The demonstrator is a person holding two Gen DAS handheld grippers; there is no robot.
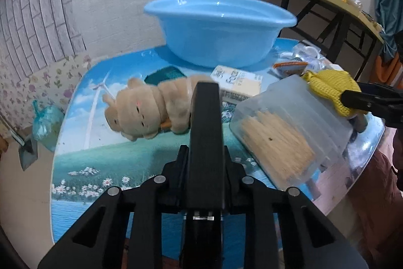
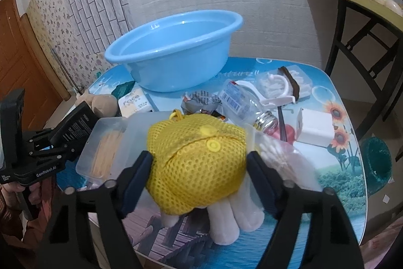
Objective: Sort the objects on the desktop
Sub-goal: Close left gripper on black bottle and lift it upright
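Note:
My right gripper (image 2: 199, 163) is shut on a yellow mesh pouch (image 2: 199, 158), held above the table's near edge; white rolls (image 2: 234, 221) hang under it. The pouch also shows at the right of the left wrist view (image 1: 330, 90). My left gripper (image 1: 205, 97) is shut and empty, above the table near a tan plush toy (image 1: 148, 110). A clear box of toothpicks (image 1: 284, 135) lies just to its right, and also shows in the right wrist view (image 2: 105, 145). A blue basin (image 1: 216, 27) stands at the back of the table.
The table (image 2: 340, 168) carries a cluttered pile: a light bulb (image 2: 252, 107), a white charger (image 2: 314, 127), a snack wrapper (image 2: 201, 100), a white box (image 1: 236, 82), cotton swabs (image 2: 274, 150). A wooden side table (image 1: 327, 1) stands at the right.

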